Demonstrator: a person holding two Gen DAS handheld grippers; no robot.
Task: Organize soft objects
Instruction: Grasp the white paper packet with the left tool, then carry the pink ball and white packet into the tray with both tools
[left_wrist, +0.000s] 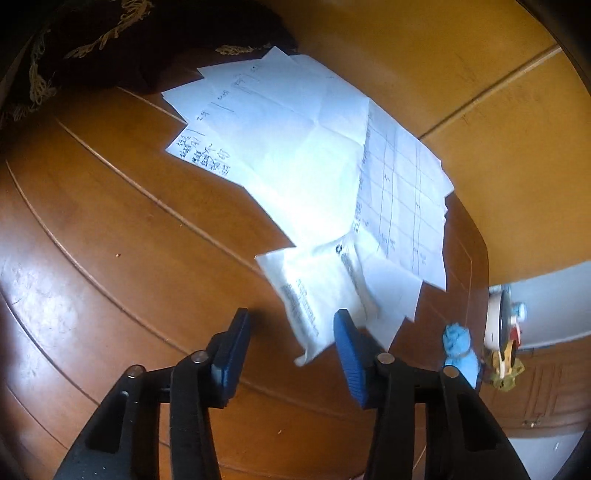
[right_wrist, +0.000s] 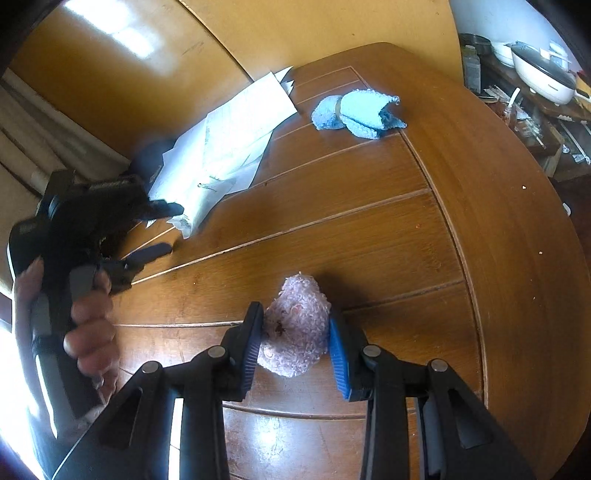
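Observation:
My right gripper (right_wrist: 295, 339) is shut on a fuzzy pink soft toy (right_wrist: 295, 328) and holds it just above the wooden table (right_wrist: 369, 229). A blue rolled cloth (right_wrist: 358, 110) lies at the table's far side; it also shows in the left wrist view (left_wrist: 460, 350). My left gripper (left_wrist: 291, 343) is open and empty, hovering over the table beside a spread of white papers (left_wrist: 314, 155). From the right wrist view the left gripper (right_wrist: 162, 229) is at the left, held by a hand, its fingers near the papers (right_wrist: 221, 147).
A dark fringed cloth (left_wrist: 110, 44) lies at the table's far left corner. A side counter with a white pot (right_wrist: 543, 74), jars and clutter stands beyond the table. The table edge curves at the right.

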